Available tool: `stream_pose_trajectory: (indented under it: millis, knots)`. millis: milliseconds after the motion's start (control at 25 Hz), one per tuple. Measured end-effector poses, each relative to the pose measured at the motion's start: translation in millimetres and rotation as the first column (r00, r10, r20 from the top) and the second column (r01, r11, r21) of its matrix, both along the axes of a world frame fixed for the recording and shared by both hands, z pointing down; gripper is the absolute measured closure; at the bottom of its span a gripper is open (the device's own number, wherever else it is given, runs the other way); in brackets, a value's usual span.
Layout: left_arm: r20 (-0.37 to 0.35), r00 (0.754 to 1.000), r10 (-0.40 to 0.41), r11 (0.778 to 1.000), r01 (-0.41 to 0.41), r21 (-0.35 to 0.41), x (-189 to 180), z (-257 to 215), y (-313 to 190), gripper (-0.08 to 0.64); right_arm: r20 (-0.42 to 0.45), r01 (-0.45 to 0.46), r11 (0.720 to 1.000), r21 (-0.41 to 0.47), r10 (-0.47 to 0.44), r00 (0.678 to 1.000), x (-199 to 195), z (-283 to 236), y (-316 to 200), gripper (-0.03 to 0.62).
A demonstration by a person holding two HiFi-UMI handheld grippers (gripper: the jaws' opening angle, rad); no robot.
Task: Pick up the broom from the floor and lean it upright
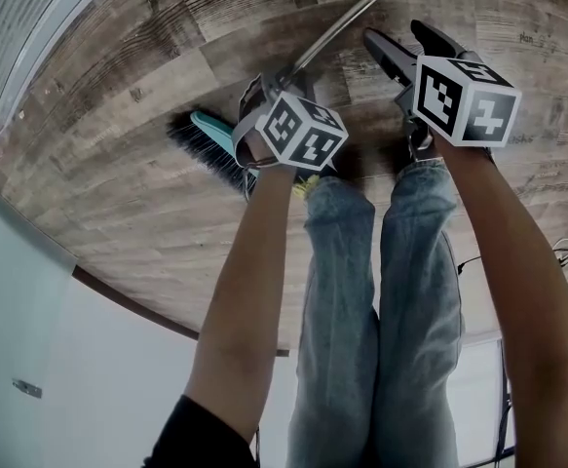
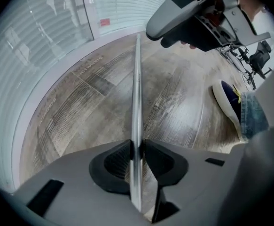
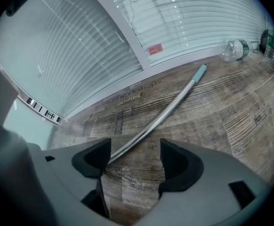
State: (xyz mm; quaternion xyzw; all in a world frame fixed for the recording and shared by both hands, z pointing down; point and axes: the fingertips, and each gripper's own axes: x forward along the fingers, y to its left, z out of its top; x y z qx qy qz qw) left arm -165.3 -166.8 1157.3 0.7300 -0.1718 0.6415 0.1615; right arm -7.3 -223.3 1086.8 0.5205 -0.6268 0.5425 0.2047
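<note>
Two jean-clad legs [image 1: 381,291] stand nearest, and both grippers hang low in front of them over the plank floor [image 1: 118,213]. The left gripper [image 1: 276,84] is clamped on the broom [image 1: 210,144], its dark pads pressed together on the silver handle [image 2: 137,102] close to the brush end. The teal broom head [image 1: 206,130] with its dark bristles lies on the floor just left of that gripper. The right gripper [image 1: 410,45] hovers just right of the handle with its jaws apart and only floor between them. In the right gripper view the handle slips behind the right gripper's left pad [image 3: 97,159].

From there the handle runs far and to the right, low over the boards, to a teal end cap [image 3: 200,72] near the foot of the blind-covered wall [image 3: 127,36]. Bare planks lie open on both sides of the handle, up to the wall's pale base edge. A clear bottle [image 3: 233,49] lies at that edge, far right of the cap and apart from it.
</note>
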Motion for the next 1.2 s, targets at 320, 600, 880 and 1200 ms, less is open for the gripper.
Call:
stream_pose_trajectory:
  millis: [320,600,880,1200]
  knots:
    - [-0.001,1.000,-0.016,1.000,0.016,0.005,1,-12,3,0.471,0.031,-0.080,0.997,-0.011,0.081,0.996,18,-13,-2,0.255]
    - [-0.067,0.998,-0.019,1.000,0.019,-0.004,8,-66,1,0.472,0.097,-0.210,0.977,0.026,0.206,0.974,42,-70,-26,0.255]
    - [-0.101,0.995,0.012,1.000,-0.011,0.015,11,-136,1,0.472,0.080,-0.135,0.985,0.104,0.127,0.989,32,-146,-52,0.361]
    - [-0.119,0.993,-0.012,0.998,0.018,0.053,18,-229,-19,0.472,0.186,-0.142,0.960,0.242,0.098,0.978,19,-270,-71,0.472]
